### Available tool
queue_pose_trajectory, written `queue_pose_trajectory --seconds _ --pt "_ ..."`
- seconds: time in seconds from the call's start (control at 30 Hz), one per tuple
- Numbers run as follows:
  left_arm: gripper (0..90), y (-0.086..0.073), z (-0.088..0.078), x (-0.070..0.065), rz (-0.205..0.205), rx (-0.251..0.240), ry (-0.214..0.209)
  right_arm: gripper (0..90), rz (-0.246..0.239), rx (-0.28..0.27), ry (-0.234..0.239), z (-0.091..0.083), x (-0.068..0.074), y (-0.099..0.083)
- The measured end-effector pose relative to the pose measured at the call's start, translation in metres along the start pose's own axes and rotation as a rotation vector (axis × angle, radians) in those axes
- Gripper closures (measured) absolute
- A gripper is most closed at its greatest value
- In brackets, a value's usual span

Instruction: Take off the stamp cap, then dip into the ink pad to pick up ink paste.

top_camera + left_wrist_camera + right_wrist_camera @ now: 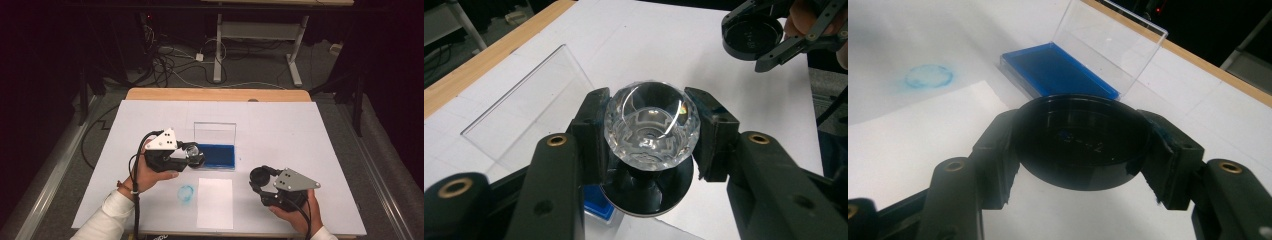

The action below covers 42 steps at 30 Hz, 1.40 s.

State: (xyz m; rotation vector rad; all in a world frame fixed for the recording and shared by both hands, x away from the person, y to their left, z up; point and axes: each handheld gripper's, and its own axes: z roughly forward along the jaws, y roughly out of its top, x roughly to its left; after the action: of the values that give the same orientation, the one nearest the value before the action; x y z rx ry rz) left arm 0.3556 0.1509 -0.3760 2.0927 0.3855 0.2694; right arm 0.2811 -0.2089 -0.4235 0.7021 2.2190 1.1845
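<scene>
My left gripper point(193, 153) is shut on a stamp point(651, 125) with a clear faceted knob and a black round base. It holds the stamp over the left end of the blue ink pad point(216, 156). In the left gripper view, the pads point(591, 125) press the knob from both sides. My right gripper point(260, 178) is shut on a black round cap point(1083, 142), held low over the table to the right of the pad. The pad sits in a clear case with its lid point(215, 132) standing up behind it.
A white sheet of paper point(215, 202) lies near the front edge, between my hands. A round blue ink mark point(186, 194) is on the white table cover just left of the sheet. Beyond the table's wooden far edge point(217, 94) are cables and desk legs.
</scene>
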Motion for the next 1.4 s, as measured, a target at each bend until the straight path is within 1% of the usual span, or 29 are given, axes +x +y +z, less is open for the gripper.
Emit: queue_pose_trajectory --seconds 0.13,0.23,0.43,0.5,0.57,0.6,0.7,0.83,0.9,1.0,1.1,1.2,1.27,1.3,1.37,1.4 --pt "54.3 0.000 0.000 0.001 0.001 0.004 0.006 38.6 0.003 0.005 -0.005 -0.003 -0.001 -0.002" --pt "54.3 0.000 0.000 0.001 0.003 0.005 0.025 38.6 0.008 0.007 -0.006 -0.004 -0.002 -0.004" --pt "54.3 -0.001 0.000 0.003 0.003 0.008 0.023 38.6 0.010 0.009 -0.011 -0.006 -0.004 -0.005" --pt "54.3 -0.001 0.000 0.004 0.004 0.010 0.032 38.6 0.006 0.008 -0.014 -0.006 -0.005 -0.005" --pt "54.3 -0.002 0.000 0.005 0.001 0.014 0.026 38.6 0.009 0.010 -0.017 -0.007 -0.005 -0.005" --pt "54.3 -0.002 0.000 0.005 0.002 0.017 0.031 38.6 0.007 0.010 -0.018 -0.007 -0.005 -0.005" --pt "54.3 -0.003 0.001 0.006 -0.005 0.022 0.035 38.6 0.013 0.014 -0.015 -0.007 -0.005 -0.005" --pt "54.3 -0.004 0.001 0.008 -0.010 0.028 0.045 38.5 0.003 0.019 -0.013 -0.007 -0.005 -0.005" --pt "54.3 -0.005 0.002 0.010 -0.016 0.027 0.040 38.5 0.002 0.016 -0.014 -0.007 -0.005 -0.004" --pt "54.3 -0.006 0.004 0.011 -0.015 0.038 0.043 38.6 0.012 0.017 -0.012 -0.006 -0.006 -0.004" --pt "54.3 -0.008 0.007 0.012 -0.019 0.049 0.046 38.5 0.005 0.024 -0.013 -0.006 -0.006 -0.005" --pt "54.3 -0.007 0.013 0.015 -0.009 0.070 0.059 38.5 0.001 0.024 -0.008 -0.006 -0.006 -0.005" --pt "54.3 -0.007 0.018 0.020 -0.028 0.063 0.054 38.5 0.003 0.031 -0.009 -0.005 -0.005 -0.006" --pt "54.3 -0.008 0.022 0.022 -0.034 0.070 0.050 38.5 0.007 0.034 -0.010 -0.005 -0.005 -0.007" --pt "54.3 -0.009 0.029 0.024 -0.034 0.093 0.054 38.5 0.013 0.037 -0.009 -0.005 -0.006 -0.007" --pt "54.3 -0.009 0.032 0.026 -0.036 0.096 0.051 38.5 0.012 0.038 -0.008 -0.004 -0.005 -0.007"
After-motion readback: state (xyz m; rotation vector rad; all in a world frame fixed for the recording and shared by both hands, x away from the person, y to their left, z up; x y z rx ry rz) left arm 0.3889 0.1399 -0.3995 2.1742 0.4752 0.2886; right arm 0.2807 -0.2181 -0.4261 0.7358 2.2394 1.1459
